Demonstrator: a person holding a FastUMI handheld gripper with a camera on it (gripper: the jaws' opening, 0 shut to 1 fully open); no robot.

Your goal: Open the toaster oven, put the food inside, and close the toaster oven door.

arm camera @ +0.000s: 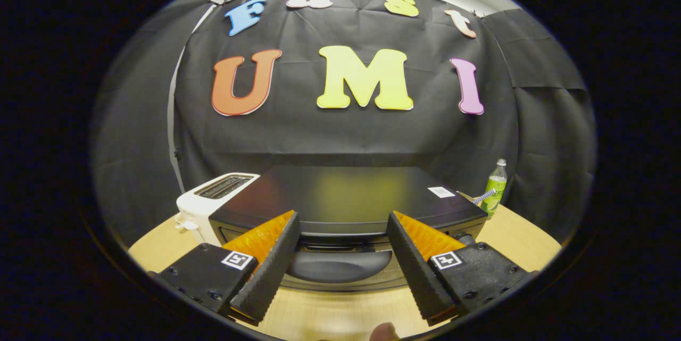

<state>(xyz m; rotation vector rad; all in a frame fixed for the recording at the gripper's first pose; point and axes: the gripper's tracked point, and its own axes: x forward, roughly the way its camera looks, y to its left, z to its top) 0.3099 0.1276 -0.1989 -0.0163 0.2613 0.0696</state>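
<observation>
We see our gripper (340, 240) with jaws spread, the toaster oven (346, 197) handle (340, 265) between them at 12 o'clock.

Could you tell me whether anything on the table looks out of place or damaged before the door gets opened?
Nothing stands out. The toaster oven sits square, its handle between the open gripper fingers; the white toaster and green bottle stand upright.

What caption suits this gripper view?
Open tool facing the toaster oven's door handle, white toaster beside it.
</observation>
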